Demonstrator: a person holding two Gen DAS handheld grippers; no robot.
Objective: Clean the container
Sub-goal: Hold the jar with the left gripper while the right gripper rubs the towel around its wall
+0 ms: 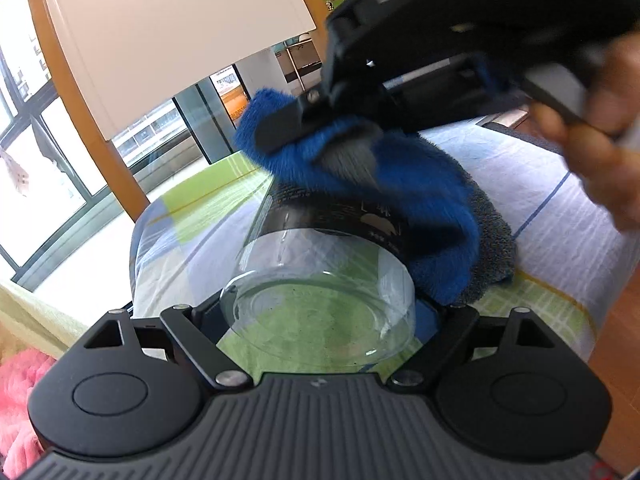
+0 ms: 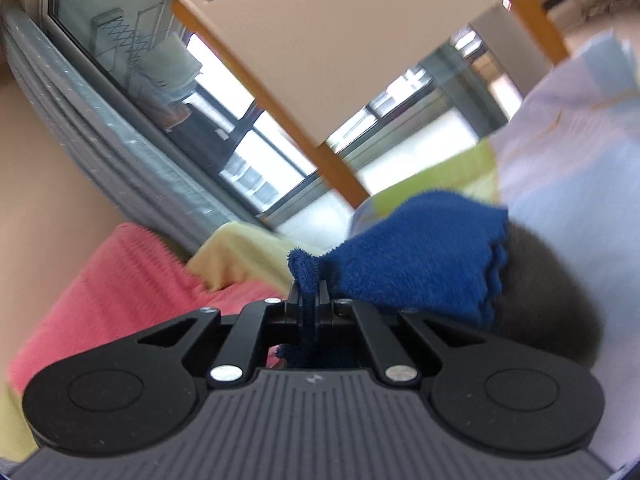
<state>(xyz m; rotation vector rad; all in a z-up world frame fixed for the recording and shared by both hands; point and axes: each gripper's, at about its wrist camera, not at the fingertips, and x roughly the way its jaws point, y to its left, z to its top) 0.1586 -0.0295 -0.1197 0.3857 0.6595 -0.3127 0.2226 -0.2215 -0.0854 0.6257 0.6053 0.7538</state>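
A clear plastic container (image 1: 320, 292) with a black label lies on its side, base toward the camera, clamped in my left gripper (image 1: 320, 312). My right gripper (image 1: 280, 128) comes in from the upper right, shut on a blue and grey cloth (image 1: 400, 192) draped over the container's far end and right side. In the right wrist view the right gripper (image 2: 309, 300) pinches a corner of the blue cloth (image 2: 416, 252); its grey side (image 2: 552, 300) hangs to the right. The container is hidden there.
A table with a green, white and blue checked cloth (image 1: 552, 200) lies under the work. A wooden chair with a white back (image 1: 168, 40) stands behind it. Pink fabric (image 1: 16, 400) and yellow fabric (image 2: 240, 256) lie left. Windows run along the far side.
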